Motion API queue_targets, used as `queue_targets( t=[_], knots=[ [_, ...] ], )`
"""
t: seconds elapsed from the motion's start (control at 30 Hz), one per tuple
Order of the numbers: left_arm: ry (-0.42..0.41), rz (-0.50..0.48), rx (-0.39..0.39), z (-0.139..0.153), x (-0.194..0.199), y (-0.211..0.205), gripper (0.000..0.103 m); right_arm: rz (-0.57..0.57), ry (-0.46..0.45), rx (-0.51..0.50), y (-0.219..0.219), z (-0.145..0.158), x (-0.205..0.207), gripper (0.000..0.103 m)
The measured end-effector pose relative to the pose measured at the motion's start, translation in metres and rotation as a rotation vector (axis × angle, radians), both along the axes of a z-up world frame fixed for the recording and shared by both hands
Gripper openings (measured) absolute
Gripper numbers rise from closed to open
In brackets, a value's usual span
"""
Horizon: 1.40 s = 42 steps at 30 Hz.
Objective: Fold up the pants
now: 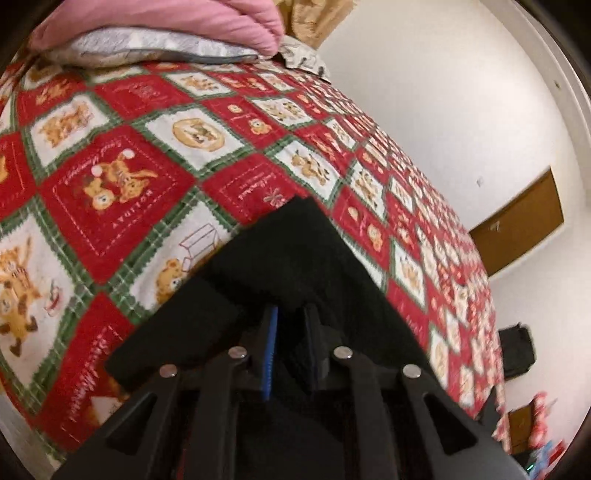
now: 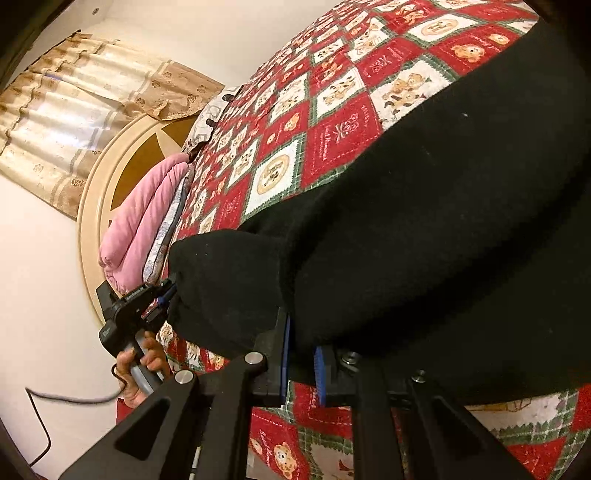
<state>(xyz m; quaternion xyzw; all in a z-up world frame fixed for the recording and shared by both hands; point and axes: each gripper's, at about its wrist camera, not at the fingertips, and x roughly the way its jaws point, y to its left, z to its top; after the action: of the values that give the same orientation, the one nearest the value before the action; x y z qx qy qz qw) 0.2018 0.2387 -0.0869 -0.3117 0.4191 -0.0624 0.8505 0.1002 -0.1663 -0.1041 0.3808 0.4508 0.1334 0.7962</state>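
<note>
The black pants (image 2: 424, 221) lie on the red, white and green quilt (image 2: 325, 122), partly lifted at the near edge. My right gripper (image 2: 301, 363) is shut on the pants' near edge, black cloth between its blue pads. My left gripper (image 1: 290, 328) is shut on another part of the black pants (image 1: 295, 251), cloth bunched between its fingers. In the right wrist view the left gripper (image 2: 162, 295), held by a hand, grips the pants' left end.
A pink blanket (image 1: 184, 22) and a grey pillow (image 1: 147, 48) lie at the head of the bed. The round headboard (image 2: 110, 173) and curtain (image 2: 74, 110) stand behind it. White wall and a brown door (image 1: 524, 225) lie beyond the bed's edge.
</note>
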Motion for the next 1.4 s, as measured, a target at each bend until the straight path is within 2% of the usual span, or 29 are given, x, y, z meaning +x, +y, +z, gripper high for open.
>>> queue_targets(
  t=[0.1,0.17,0.23,0.33,0.4,0.47,0.57,0.6,0.63,0.67,0.77,0.87,1.03,1.13,1.23,1.3,1.33,1.4],
  knots=[
    [0.001,0.017,-0.030,0.004,-0.009,0.001,0.023,0.002,0.000,0.004,0.000,-0.001,0.000,0.012],
    [-0.023,0.022,-0.039,0.007,-0.015,0.001,0.033,0.001,0.001,0.012,-0.001,-0.003,0.001,0.012],
    [-0.054,0.031,-0.060,0.009,-0.014,0.003,0.049,0.001,0.004,0.015,-0.001,-0.004,0.002,0.012],
    [-0.076,0.072,-0.049,0.013,-0.013,0.003,0.051,0.005,0.004,0.011,-0.002,-0.004,0.000,0.012],
    [-0.054,0.080,-0.036,0.007,-0.009,0.002,0.053,0.002,0.008,0.022,-0.003,-0.005,0.000,0.012],
    [-0.038,0.090,-0.042,-0.002,-0.004,-0.001,0.053,0.001,0.007,0.023,-0.004,-0.005,0.000,0.012],
    [-0.069,0.094,-0.032,0.001,-0.005,-0.006,0.049,0.001,0.005,0.019,-0.004,-0.004,-0.001,0.012],
    [-0.082,0.092,-0.063,0.001,-0.005,-0.006,0.036,0.000,0.007,0.022,-0.004,-0.005,-0.001,0.012],
    [-0.090,0.087,-0.088,0.001,-0.006,-0.006,0.017,-0.001,0.008,0.025,-0.005,-0.005,-0.001,0.012],
    [-0.100,0.078,-0.109,0.002,-0.007,-0.006,0.014,0.000,0.008,0.023,-0.004,-0.004,-0.002,0.012],
    [-0.127,0.091,-0.066,0.009,-0.013,-0.002,0.011,0.004,0.005,0.006,-0.003,-0.002,-0.002,0.012],
    [-0.148,0.091,-0.058,0.019,-0.023,0.002,0.010,0.022,-0.020,-0.038,0.000,0.006,-0.002,0.012],
    [-0.168,0.077,0.018,0.038,-0.056,0.010,0.010,0.056,-0.072,-0.093,0.004,0.024,-0.010,0.012],
    [-0.128,0.084,0.049,0.032,-0.071,0.013,0.010,0.078,-0.069,-0.108,0.002,0.022,-0.021,0.012],
    [-0.035,0.096,0.145,0.008,-0.070,0.012,0.011,0.068,-0.024,-0.080,-0.001,0.005,-0.022,0.012],
    [0.033,0.101,0.150,-0.009,-0.066,0.012,0.011,0.068,-0.014,-0.068,0.000,-0.004,-0.022,0.012],
    [0.026,0.103,0.151,-0.011,-0.067,0.012,0.013,0.067,-0.019,-0.068,-0.001,-0.004,-0.023,0.013],
    [0.011,0.101,0.191,-0.005,-0.069,0.010,0.018,0.076,-0.005,-0.054,-0.003,-0.002,-0.023,0.024]
  ],
)
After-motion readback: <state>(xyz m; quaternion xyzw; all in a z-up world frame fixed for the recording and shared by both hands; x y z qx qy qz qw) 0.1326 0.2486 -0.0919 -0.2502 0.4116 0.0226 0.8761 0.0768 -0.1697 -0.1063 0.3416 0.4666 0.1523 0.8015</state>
